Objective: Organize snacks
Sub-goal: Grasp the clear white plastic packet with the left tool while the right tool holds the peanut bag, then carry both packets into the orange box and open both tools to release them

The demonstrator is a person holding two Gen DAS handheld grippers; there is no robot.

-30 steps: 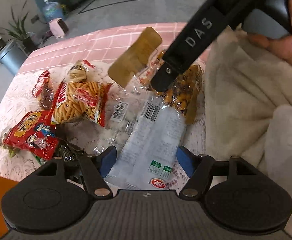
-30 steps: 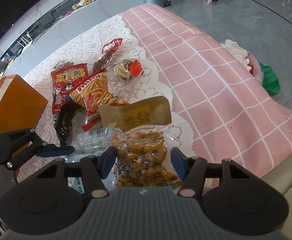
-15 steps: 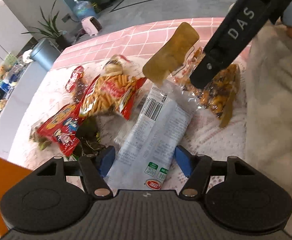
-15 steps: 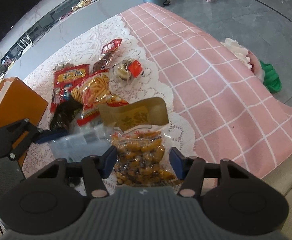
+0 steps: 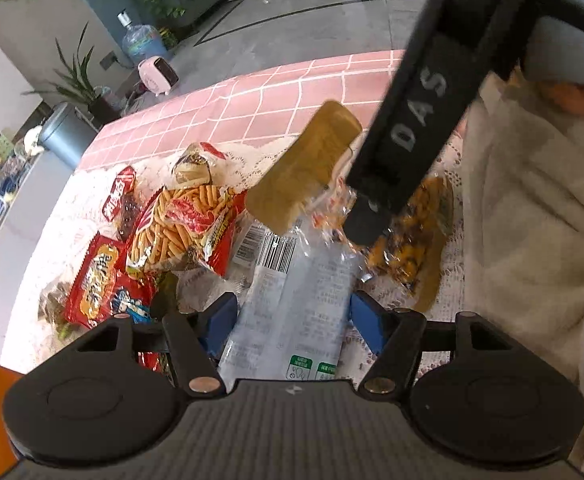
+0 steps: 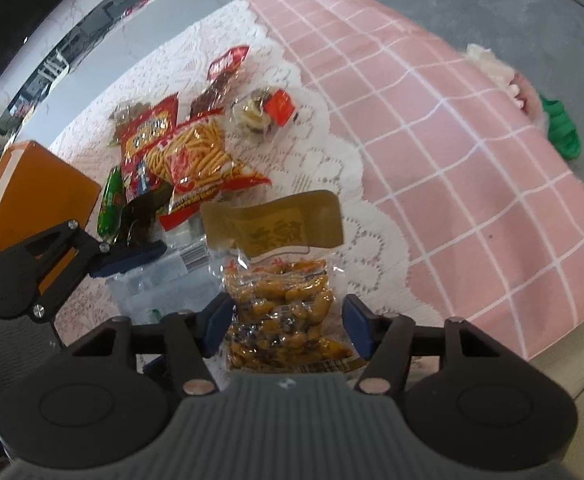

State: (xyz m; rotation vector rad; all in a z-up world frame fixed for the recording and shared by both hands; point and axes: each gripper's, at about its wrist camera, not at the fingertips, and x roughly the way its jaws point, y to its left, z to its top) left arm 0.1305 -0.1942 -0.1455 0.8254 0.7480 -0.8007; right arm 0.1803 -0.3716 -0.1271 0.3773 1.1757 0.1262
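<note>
While tipped down over the table, left gripper (image 5: 292,316) clamped across a pale blue-white plastic packet with a barcode (image 5: 292,280), blue pads (image 5: 220,320) at either long edge, jaws having just been closing onto it. Packet reaching forward from between the fingers, its far end over the snack pile.

Just beside it, right gripper (image 6: 288,320) straddling a clear bag of orange-brown snacks with a tan paper header (image 6: 280,304). Jaws just been opening a little, yet apparently pinching the bag, the near pad against its edge; contact at the other pad hard to judge through the crinkled film. Header standing up beyond the fingers, above the white lace cloth (image 6: 212,60). Seen from the left wrist, one black right finger pressed into the bag's clear film.

To the right in that view, a cream fleece sleeve (image 5: 532,220) and a hand (image 5: 576,98) on the right handle.

Further out on the lace:
- a red bag of thin stick crisps (image 6: 200,152), touching the pale packet's far end
- a red cartoon-printed packet (image 5: 96,280) beside it
- a green wrapper (image 6: 110,200) and a dark one at the pile's edge, next to an orange box (image 6: 32,184)
- a small clear-wrapped round sweet with a red tag (image 6: 264,114), apart from the pile
- a narrow dark-red packet (image 6: 224,68), farthest

Beyond, pink checked tablecloth (image 6: 452,140), then grey floor with a grey bin (image 5: 66,132) and a blue water bottle (image 5: 140,42).
</note>
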